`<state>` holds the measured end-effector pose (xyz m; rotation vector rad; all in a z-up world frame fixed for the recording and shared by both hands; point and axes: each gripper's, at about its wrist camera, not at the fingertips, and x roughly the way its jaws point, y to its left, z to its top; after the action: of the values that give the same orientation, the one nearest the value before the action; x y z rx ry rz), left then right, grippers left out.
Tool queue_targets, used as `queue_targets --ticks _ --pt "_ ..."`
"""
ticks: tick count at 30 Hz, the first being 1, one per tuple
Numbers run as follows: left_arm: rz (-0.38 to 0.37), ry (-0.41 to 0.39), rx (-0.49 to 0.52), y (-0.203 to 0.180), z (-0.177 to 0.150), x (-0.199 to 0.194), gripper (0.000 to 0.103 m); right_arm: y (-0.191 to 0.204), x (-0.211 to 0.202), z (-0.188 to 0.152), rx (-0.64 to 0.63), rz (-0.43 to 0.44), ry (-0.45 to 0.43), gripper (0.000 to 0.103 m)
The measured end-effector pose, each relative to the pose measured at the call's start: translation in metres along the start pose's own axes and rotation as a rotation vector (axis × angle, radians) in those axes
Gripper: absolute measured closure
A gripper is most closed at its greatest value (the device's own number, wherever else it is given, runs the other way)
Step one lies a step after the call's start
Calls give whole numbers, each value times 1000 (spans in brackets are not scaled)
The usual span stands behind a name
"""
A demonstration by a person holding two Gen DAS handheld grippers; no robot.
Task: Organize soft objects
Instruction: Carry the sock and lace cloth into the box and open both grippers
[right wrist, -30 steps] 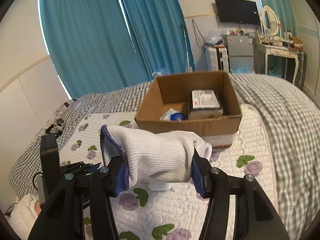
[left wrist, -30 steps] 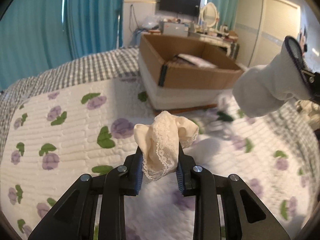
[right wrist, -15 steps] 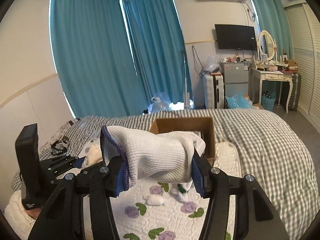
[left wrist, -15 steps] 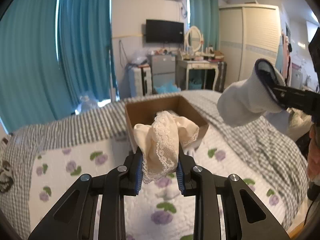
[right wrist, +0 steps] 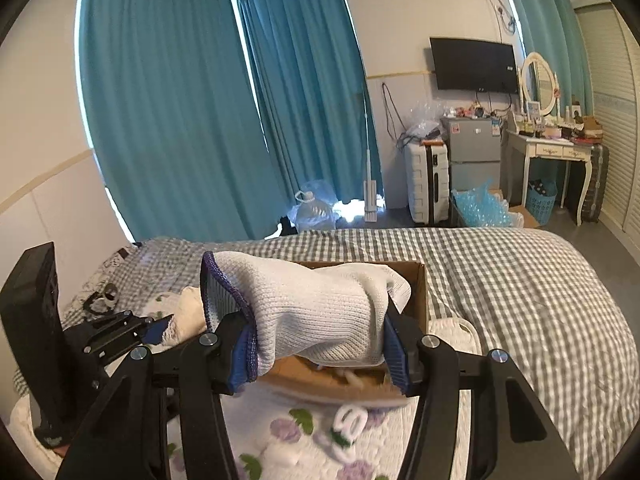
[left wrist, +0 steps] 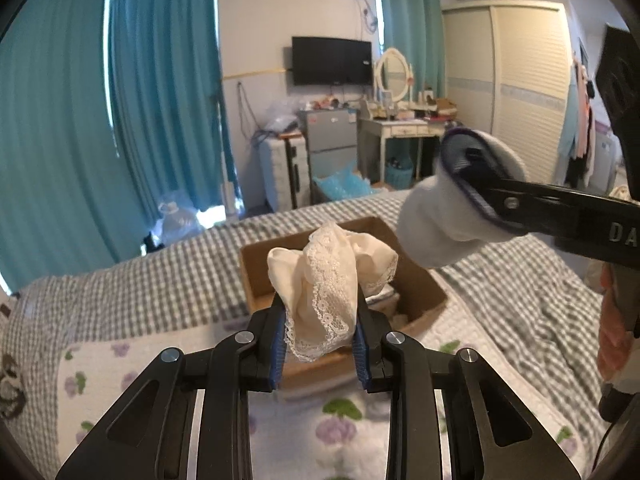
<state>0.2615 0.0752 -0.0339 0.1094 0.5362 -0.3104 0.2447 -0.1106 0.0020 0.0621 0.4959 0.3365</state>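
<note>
Both grippers were clenched on cloth, the left gripper (left wrist: 320,344) on a lace garment (left wrist: 328,280) and the right gripper (right wrist: 320,350) on a white sock (right wrist: 316,316), with the cardboard box (left wrist: 424,280) lying ahead and below on the bed (right wrist: 520,280).

The white sock (right wrist: 320,312) hides most of the cardboard box (right wrist: 416,280); its contents are blurred.

The only legible lettering is "DA" in pale capitals on the right gripper (left wrist: 472,184) body's black side (cut off by the frame edge) in the left wrist view.
</note>
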Motion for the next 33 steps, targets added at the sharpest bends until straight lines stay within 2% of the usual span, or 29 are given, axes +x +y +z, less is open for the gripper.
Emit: queue_targets --ticks 4,8,9,10,11,13,14,16,21,26,30,33 --pt "10 33 13 7 -2 44 76 -17 61 1 5 -2 53 49" --pt "7 47 3 21 -2 75 70 -31 106 -2 34 26 77 49" --pt "18 62 -5 24 -1 83 64 -34 116 -3 47 32 80 49" --pt "28 80 -11 27 -2 92 44 -37 125 -4 59 36 84 47" --pt "41 88 -12 28 -2 98 35 -38 136 -5 67 38 91 45" --pt "83 83 -10 30 -5 106 34 -42 147 -7 64 15 87 30" --pt "79 95 -10 31 -6 109 34 -43 151 -8 66 -13 81 20" --pt "62 114 -25 33 -10 111 34 -45 152 -10 75 -18 72 19" --pt "69 117 -11 27 -6 92 34 -57 131 0 93 -63 48 18" --pt "88 60 4 17 22 50 34 -55 70 23 87 -85 2 18" --pt "90 -74 1 12 51 -24 34 -37 -1 42 26 -88 -59 17" --pt "102 -153 -19 7 63 -71 34 -19 -53 49 -44 -123 -88 14"
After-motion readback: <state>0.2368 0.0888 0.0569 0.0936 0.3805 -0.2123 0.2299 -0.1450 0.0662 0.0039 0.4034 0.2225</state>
